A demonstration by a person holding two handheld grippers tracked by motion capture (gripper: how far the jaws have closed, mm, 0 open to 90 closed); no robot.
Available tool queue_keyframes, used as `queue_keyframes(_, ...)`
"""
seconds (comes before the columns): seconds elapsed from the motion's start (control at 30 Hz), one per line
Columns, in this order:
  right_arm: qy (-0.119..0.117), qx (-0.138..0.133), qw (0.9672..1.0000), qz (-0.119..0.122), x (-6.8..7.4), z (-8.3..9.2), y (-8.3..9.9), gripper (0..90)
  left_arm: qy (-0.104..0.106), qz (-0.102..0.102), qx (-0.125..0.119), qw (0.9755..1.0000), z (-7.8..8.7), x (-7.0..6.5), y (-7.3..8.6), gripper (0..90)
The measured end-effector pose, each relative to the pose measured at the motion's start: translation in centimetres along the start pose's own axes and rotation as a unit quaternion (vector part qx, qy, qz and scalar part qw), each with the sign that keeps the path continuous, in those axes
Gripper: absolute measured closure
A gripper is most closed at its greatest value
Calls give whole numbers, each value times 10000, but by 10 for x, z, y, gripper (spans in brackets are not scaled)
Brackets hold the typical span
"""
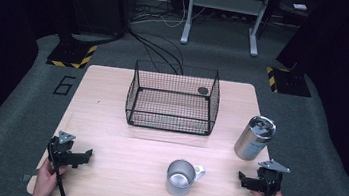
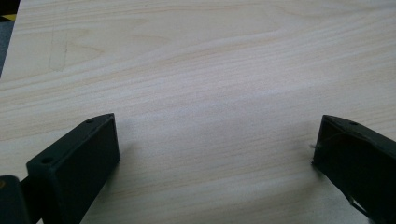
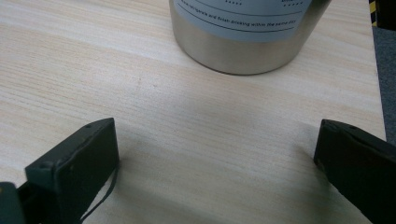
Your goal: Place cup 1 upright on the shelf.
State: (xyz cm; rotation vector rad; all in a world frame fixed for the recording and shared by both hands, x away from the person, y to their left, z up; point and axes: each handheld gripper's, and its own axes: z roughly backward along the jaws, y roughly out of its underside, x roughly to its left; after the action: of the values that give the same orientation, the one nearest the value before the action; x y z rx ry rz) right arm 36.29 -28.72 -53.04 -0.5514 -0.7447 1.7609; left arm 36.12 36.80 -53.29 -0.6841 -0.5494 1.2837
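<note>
we have both grippers parked at the near edge of the table [image 1: 113, 85], probably a ready stance with nothing held. the right gripper [image 1: 248, 181] sits low at the near right corner, its jaws spread wide and empty, pointing left along the near edge in the high view; the right gripper view looks across bare wood at the base of the steel tumbler [image 3: 247, 42]. that tumbler [image 1: 254, 138] stands upright just beyond the gripper, near the right edge, and we judge it the likeliest thing to be picked up. the steel mug [image 1: 182, 177] stands upright to its left, near the front edge, handle turned far-right. the wire basket [image 1: 173, 98] waits at the far middle, likely as the drop spot. the left gripper [image 1: 83, 156] rests at the near left, jaws wide over bare wood, well apart from everything.
</note>
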Motion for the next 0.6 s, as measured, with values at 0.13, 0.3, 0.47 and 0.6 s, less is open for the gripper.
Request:
queue_keyframes(0.13,-3,1,10000,2,0,0,0,0,58,-39,-17,10000,0,1,0,2)
queue_keyframes(0.3,11,-6,10000,-2,0,0,0,0,86,-73,2,9999,-1,3,-1,0)
queue_keyframes(0.47,19,12,10000,-39,1,0,-1,0,162,-137,-17,9998,-7,6,-6,0)
queue_keyframes(0.6,41,98,9999,-117,2,0,-3,0,233,-270,-35,9994,-11,6,-10,0)
